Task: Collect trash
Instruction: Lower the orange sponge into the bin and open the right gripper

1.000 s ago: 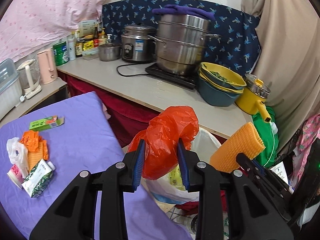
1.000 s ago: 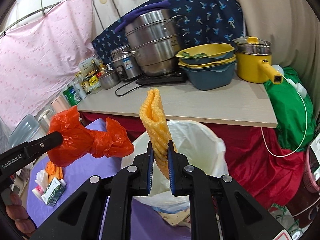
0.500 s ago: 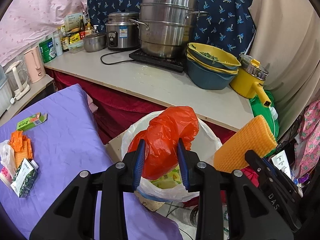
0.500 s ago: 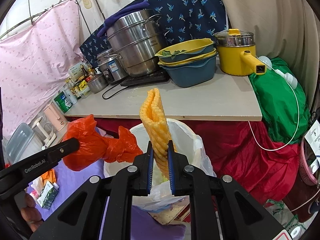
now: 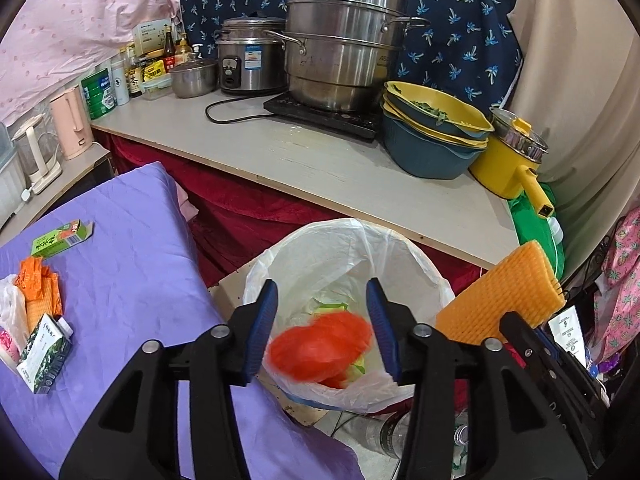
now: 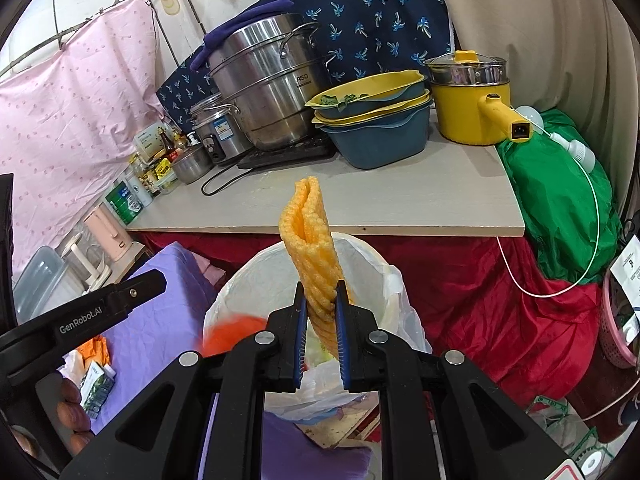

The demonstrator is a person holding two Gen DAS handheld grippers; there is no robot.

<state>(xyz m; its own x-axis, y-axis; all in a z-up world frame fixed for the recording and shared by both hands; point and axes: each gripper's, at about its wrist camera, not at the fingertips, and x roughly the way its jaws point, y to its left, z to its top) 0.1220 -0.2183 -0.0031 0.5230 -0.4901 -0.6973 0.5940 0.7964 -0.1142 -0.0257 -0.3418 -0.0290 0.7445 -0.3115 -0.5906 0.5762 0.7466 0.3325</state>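
Opening above the lined bin (image 5: 348, 248), the left gripper (image 5: 322, 330) pinches nothing — red bag (image 5: 318, 350) blurred inside; right gripper (image 6: 322, 338) clamps orange foam (image 6: 310, 240).

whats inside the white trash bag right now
Inside the white trash bag a blurred orange plastic bag is dropping in, over some green and yellow scraps. Anything deeper is covered by that bag and the liner's folds.
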